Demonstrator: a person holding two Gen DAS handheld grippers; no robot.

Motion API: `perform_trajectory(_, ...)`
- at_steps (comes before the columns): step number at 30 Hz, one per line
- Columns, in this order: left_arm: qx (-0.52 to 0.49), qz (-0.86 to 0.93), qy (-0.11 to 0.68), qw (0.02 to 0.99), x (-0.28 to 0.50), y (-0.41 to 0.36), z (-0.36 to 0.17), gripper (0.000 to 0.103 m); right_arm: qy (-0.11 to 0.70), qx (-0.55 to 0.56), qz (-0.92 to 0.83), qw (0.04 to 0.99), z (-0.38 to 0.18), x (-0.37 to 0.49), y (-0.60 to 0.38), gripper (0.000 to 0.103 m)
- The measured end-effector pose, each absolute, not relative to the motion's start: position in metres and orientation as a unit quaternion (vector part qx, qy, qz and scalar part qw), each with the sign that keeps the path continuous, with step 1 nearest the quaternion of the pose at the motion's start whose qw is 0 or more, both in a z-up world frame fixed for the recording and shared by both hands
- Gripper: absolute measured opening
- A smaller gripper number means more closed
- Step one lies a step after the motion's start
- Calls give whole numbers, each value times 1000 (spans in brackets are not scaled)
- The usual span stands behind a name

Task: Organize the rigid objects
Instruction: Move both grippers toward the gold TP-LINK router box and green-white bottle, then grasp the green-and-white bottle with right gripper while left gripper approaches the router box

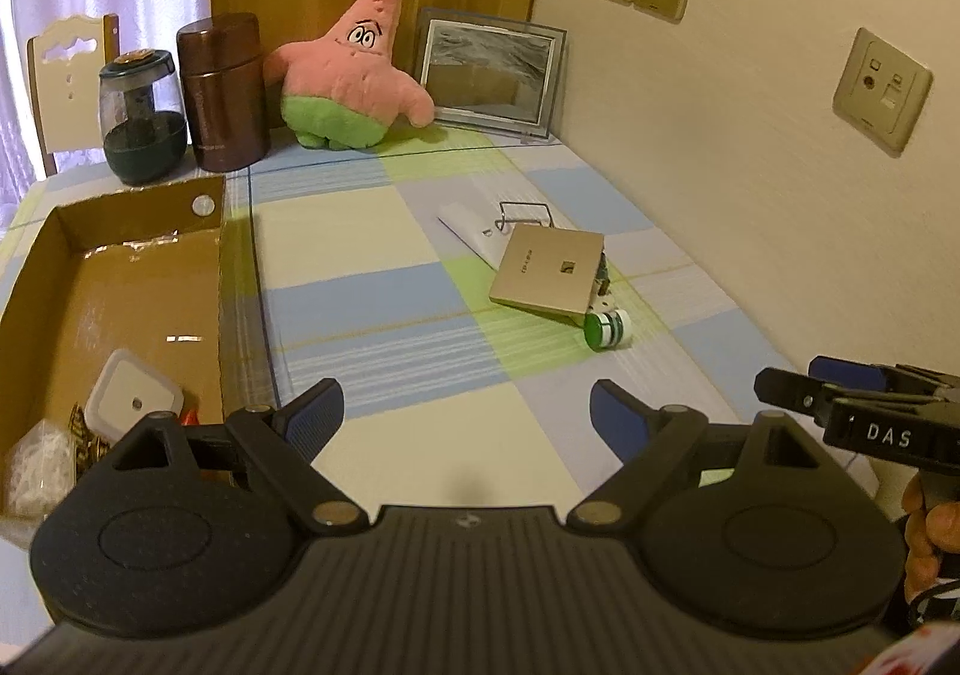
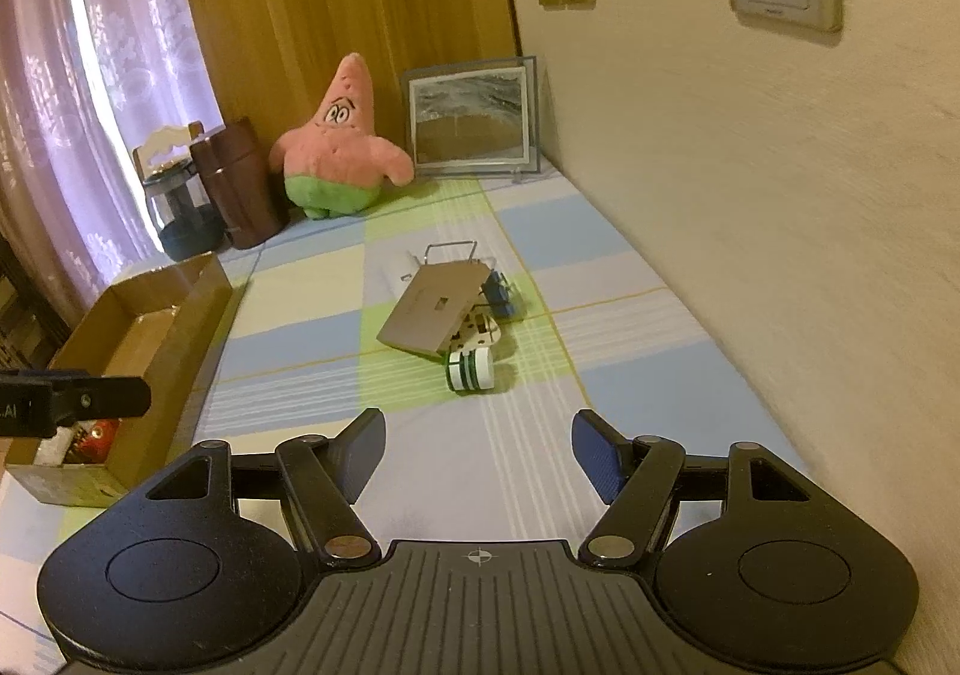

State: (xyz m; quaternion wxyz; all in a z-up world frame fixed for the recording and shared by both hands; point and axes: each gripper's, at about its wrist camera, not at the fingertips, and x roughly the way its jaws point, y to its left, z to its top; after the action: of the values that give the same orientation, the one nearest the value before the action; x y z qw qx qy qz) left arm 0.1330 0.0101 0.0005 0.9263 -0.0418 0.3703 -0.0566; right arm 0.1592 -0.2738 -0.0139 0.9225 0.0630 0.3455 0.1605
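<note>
A checked tablecloth in blue, cream and green is covering the table, which is running along a cream wall on its right side. Near the wall, one small cluster is sitting on the cloth: one gold square panel lying tilted, propped on something beneath it, one green-and-white bottle lying on its side just beside the panel's near corner, one white flat piece behind the panel, and one wire clip; the blue part under the panel's far edge is too small to identify. At the left edge, one open cardboard box is holding one white square gadget and several smaller bits in its near corner. At the far end, two jars, one glass and one brown, one pink plush star and one picture frame are standing. The left gripper is hanging wide open, gripping nothing, above bare cloth just beside the box. The right gripper is likewise spread wide and empty, with the bottle ahead of its fingers. Open cloth is lying between box and cluster.
</note>
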Motion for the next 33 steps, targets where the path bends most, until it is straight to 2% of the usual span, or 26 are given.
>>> perform_trajectory(17,-6,-70,361,930,202,6,-31,87,337,5,189,922,-63,221,-233,66)
perform_trajectory(29,-29,-81,393,916,246,5,-65,86,351,-1,178,919,-94,264,-224,65)
perform_trajectory(31,-27,-80,396,914,253,4,-70,86,354,-4,178,918,-97,269,-221,64)
perform_trajectory(33,-25,-80,398,914,257,3,-73,86,356,-5,182,917,-100,273,-220,58)
